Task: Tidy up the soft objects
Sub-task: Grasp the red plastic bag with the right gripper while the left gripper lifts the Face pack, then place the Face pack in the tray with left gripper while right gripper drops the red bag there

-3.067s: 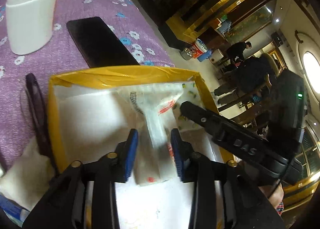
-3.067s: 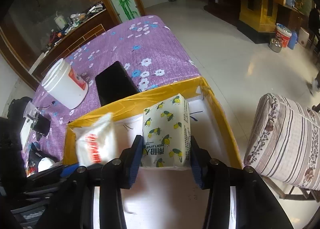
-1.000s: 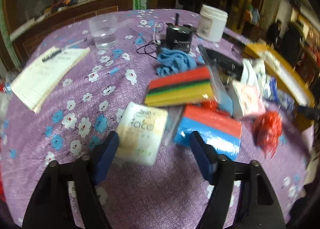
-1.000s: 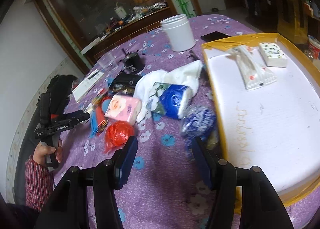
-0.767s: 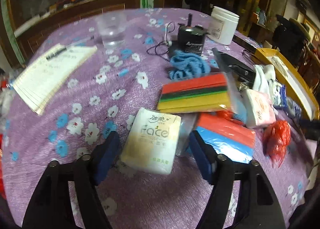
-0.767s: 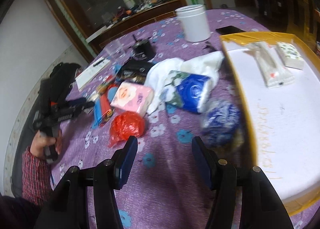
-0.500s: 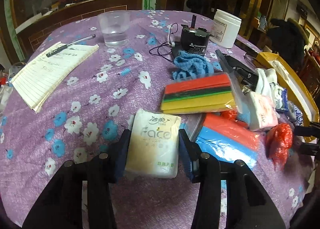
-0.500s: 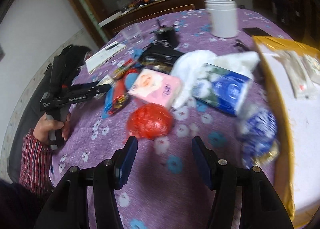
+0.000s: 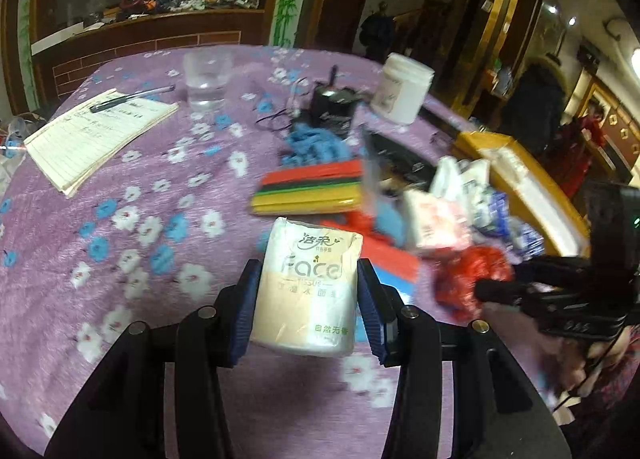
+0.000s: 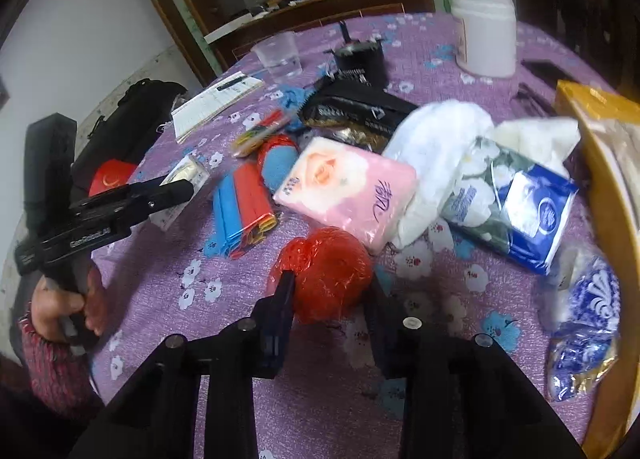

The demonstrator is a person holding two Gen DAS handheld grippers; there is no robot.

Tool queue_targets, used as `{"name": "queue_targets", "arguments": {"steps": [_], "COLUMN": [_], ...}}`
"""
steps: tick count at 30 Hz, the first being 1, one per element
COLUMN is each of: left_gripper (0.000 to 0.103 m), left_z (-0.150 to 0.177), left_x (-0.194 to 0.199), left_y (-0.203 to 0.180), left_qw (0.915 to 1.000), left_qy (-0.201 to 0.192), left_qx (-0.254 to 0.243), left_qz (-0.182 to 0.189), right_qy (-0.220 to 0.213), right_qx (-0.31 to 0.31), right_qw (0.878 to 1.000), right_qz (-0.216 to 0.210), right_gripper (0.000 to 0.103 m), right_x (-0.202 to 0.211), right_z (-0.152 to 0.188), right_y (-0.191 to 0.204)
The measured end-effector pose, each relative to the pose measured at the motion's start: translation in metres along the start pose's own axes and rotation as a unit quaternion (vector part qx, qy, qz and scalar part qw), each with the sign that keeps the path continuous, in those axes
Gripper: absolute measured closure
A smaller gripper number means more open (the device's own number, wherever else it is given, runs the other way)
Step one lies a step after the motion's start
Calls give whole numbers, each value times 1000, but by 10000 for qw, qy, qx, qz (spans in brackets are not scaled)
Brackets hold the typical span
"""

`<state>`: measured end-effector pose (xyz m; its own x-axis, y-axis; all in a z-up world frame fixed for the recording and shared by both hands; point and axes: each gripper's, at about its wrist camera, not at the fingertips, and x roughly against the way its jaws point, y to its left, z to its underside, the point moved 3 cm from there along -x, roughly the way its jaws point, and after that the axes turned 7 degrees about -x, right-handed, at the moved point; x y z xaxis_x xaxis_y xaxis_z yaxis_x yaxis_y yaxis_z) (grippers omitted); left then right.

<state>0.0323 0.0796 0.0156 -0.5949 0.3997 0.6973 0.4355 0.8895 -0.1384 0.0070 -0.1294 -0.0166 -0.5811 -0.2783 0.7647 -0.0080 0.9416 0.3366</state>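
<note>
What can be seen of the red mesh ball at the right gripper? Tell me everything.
The red mesh ball is a round, crinkly wad of shiny red netting, plastic by its look. It sits on the purple flowered tablecloth, just in front of the pink tissue pack, whose near edge it appears to touch. The right gripper has just been closing its jaws around it; its fingers press the ball's lower sides. Whether it has left the cloth cannot be told.
</note>
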Motion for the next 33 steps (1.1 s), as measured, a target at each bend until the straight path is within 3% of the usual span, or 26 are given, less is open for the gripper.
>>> {"name": "queue_targets", "arguments": {"steps": [9,22,33], "left_gripper": [58,58,58], "left_z": [-12,-18,-49], "left_x": [0,-17,-32], "left_y": [-56,-98,-162], "left_qw": [9984,9968,9921], "left_qy": [-103,62,40], "left_qx": [-304,-376,-700], "left_qz": [470,709,1039], "right_qy": [-271,-631,-1043], "right_qx": [-329,-754,-1263], "right_qw": [9990,9948,9862], "right_qz": [-130,-275,-248], "right_gripper": [71,70,70], "right_x": [25,63,96], "right_z": [4,8,4], "right_y": [-16,-55,-99]}}
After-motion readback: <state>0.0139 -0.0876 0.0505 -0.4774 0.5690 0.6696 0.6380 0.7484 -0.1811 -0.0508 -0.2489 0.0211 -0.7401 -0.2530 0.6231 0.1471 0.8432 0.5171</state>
